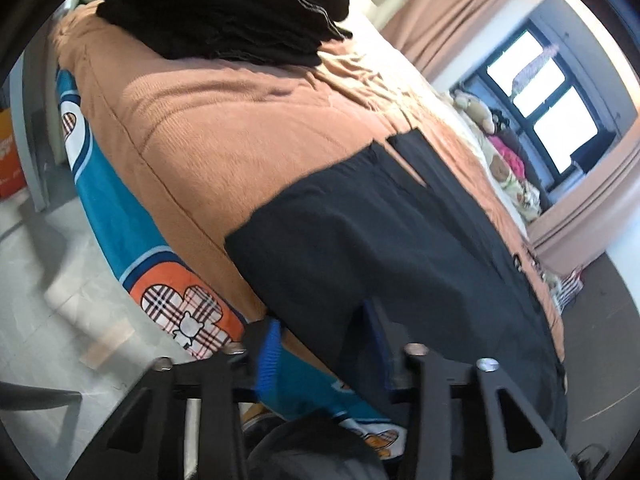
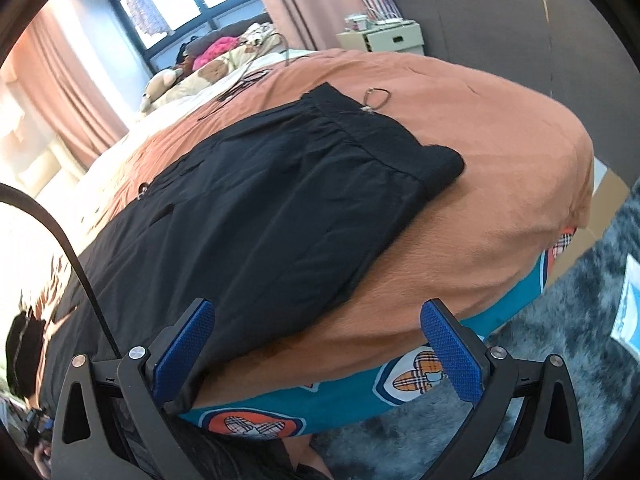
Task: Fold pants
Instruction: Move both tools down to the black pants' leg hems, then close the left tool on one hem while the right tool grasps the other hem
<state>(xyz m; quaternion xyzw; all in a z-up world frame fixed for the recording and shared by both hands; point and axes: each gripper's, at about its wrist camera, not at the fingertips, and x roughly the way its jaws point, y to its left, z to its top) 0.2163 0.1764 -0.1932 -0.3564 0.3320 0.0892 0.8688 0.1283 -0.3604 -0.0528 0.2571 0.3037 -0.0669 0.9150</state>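
Black pants (image 1: 380, 248) lie flat along the orange bedspread (image 1: 224, 136), with the leg ends toward the left wrist view and the elastic waistband (image 2: 372, 140) at the far right in the right wrist view. My left gripper (image 1: 326, 360) is at the near corner of the leg end, which hangs over the bed edge. Its jaws stand partly apart; the cloth drapes over the right finger, and teal sheet shows in the gap. My right gripper (image 2: 320, 348) stands wide open at the near long edge of the pants (image 2: 260, 220), with its left pad (image 2: 184, 344) against the cloth.
A pile of black clothes (image 1: 224, 4) sits at the far end of the bed. Soft toys and pillows (image 2: 208, 64) lie by the window. A cable loop (image 2: 376, 98) rests beside the waistband. A nightstand (image 2: 384, 36) and a grey rug (image 2: 560, 360) lie beyond the bed.
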